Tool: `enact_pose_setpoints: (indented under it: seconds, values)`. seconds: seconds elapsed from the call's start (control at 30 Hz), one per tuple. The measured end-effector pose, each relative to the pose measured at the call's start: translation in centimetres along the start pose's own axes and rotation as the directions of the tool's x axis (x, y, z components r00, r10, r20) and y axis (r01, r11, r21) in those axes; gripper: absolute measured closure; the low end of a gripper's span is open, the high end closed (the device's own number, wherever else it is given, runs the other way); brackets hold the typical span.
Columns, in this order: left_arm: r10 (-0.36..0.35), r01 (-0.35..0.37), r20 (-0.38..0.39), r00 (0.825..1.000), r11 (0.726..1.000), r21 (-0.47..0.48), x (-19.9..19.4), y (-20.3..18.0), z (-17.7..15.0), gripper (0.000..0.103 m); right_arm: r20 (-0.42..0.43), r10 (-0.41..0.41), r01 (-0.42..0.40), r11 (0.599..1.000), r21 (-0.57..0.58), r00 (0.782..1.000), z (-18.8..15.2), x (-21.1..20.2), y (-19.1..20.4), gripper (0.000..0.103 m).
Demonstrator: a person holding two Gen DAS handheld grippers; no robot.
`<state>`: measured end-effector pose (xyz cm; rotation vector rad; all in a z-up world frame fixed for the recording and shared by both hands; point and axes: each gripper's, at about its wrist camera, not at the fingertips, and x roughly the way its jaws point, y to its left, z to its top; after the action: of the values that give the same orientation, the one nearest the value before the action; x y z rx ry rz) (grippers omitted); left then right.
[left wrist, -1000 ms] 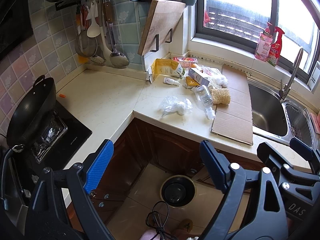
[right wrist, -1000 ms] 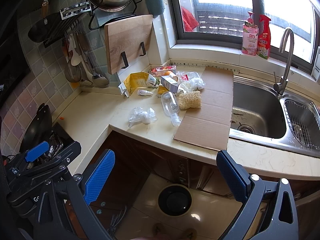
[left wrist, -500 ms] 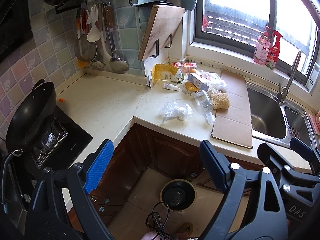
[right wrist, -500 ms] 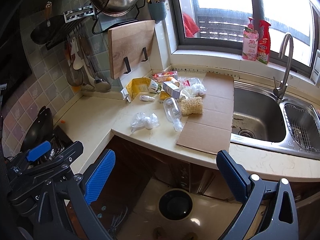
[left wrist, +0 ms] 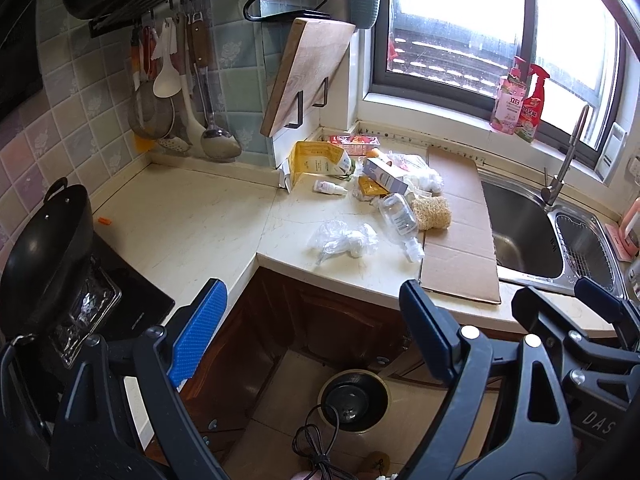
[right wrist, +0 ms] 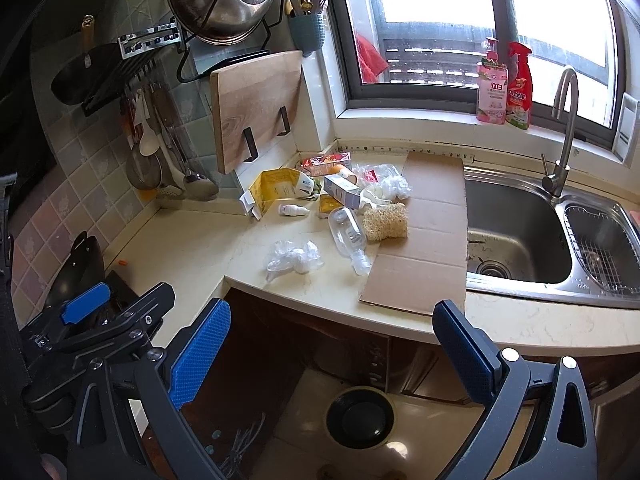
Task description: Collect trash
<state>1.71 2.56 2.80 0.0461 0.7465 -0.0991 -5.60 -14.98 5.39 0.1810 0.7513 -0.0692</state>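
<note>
Left gripper (left wrist: 308,320): jaws spread wide, nothing between them, blue pads (left wrist: 198,334) facing inward, held level and pointing forward. Right gripper (right wrist: 332,344): likewise spread wide and empty, its pads (right wrist: 200,354) facing each other. The two grippers sit side by side and apart, each visible at the edge of the other's view; neither touches anything.

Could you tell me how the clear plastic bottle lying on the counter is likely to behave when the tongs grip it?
The clear plastic bottle looks empty, so probably light. Lying on its side, it may roll if nudged. Its thin clear wall could dent and slip.
</note>
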Motion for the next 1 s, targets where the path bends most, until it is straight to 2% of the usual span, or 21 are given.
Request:
enact_pose_setpoints:
  seconds: [0.2,0.47,0.6,0.7,0.83,1.0]
  values:
    - [-0.059,0.059,-0.004,0.998,0.998,0.013,2.0,1.1,0.7,0.016,-0.031,-0.041,0.042,0.999,0.018,0.999,-0.1,1.7,1.2,0.0]
    - [-0.171,0.171,-0.036,0.985,0.985,0.0,5.5,1.3,1.8,0.016,-0.098,-0.073,0.078,0.996,0.051,0.993,0.2,5.0,0.8,0.0]
    - [-0.136,0.138,-0.038,0.99,0.99,0.04,7.3,-0.2,2.8,0.016,-0.111,-0.064,0.073,0.994,0.082,0.992,1.2,6.9,-1.0,0.0]
    - [-0.117,0.119,-0.068,0.991,0.992,0.034,9.5,-1.3,3.7,0.016,-0.131,-0.038,0.052,0.993,0.103,0.991,2.4,9.1,-2.9,0.0]
    - [-0.059,0.061,-0.097,0.994,0.998,0.021,12.8,-3.4,5.2,0.016,-0.149,0.013,0.003,0.994,0.11,0.989,5.0,12.7,-5.4,0.001]
    - [-0.039,0.037,-0.201,0.979,0.999,-0.013,17.7,-6.1,7.4,0.016,-0.208,0.097,-0.075,0.991,0.109,0.973,9.3,18.4,-9.1,0.009]
